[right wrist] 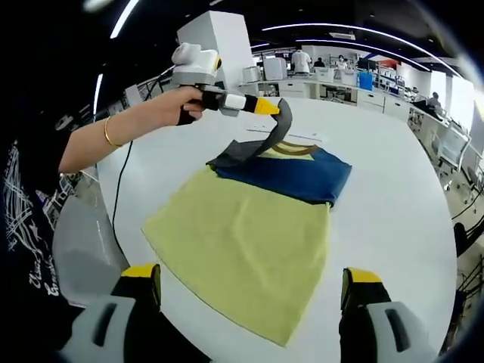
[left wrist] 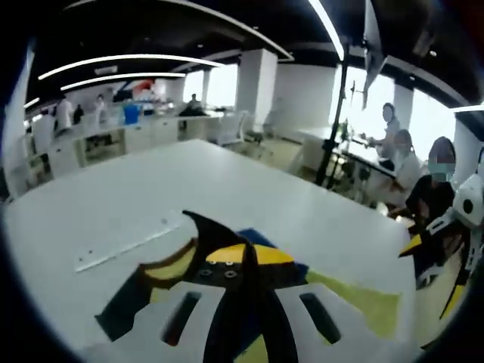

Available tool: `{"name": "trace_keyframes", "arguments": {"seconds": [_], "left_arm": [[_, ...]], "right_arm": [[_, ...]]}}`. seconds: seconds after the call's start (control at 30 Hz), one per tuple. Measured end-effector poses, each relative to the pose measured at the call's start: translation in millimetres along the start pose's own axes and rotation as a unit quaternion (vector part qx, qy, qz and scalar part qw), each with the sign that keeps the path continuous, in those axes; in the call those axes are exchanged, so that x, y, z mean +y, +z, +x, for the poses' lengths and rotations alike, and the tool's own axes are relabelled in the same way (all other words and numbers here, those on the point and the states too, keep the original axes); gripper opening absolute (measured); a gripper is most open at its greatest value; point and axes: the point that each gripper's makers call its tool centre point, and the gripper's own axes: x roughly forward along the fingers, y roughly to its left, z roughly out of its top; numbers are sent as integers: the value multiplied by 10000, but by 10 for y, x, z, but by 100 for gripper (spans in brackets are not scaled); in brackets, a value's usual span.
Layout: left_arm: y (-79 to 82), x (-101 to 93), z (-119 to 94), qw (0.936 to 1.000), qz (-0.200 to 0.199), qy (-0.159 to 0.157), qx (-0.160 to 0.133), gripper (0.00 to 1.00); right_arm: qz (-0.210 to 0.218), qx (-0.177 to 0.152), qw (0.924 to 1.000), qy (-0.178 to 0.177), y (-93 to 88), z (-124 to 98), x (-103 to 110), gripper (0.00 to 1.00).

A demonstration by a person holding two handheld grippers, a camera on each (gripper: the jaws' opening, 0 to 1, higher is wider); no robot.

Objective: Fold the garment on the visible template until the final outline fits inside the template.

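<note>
Right gripper (right wrist: 249,302) jaws spread wide, holding nothing, above the yellow template (right wrist: 242,242) on the white table (right wrist: 393,219); beyond, the left gripper (right wrist: 268,107) (hand-held) pinches the garment (right wrist: 291,170), lifting its dark edge.

You're at a broad white table (left wrist: 113,197) in an open office: long ceiling lights (left wrist: 113,59), a white pillar (left wrist: 255,83), bright windows (left wrist: 431,121), and rows of desks (right wrist: 378,91) behind.
</note>
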Motion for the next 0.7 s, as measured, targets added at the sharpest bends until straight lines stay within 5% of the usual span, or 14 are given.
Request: {"name": "trace_keyframes", "arguments": {"seconds": [0.3, 0.7], "left_arm": [[-97, -292, 148, 9995, 100, -280, 102, 0], [-588, -528, 424, 9975, 78, -447, 550, 0]], "right_arm": [[69, 44, 10000, -13, -60, 15, -34, 99], [138, 78, 9999, 14, -128, 53, -50, 99]]}}
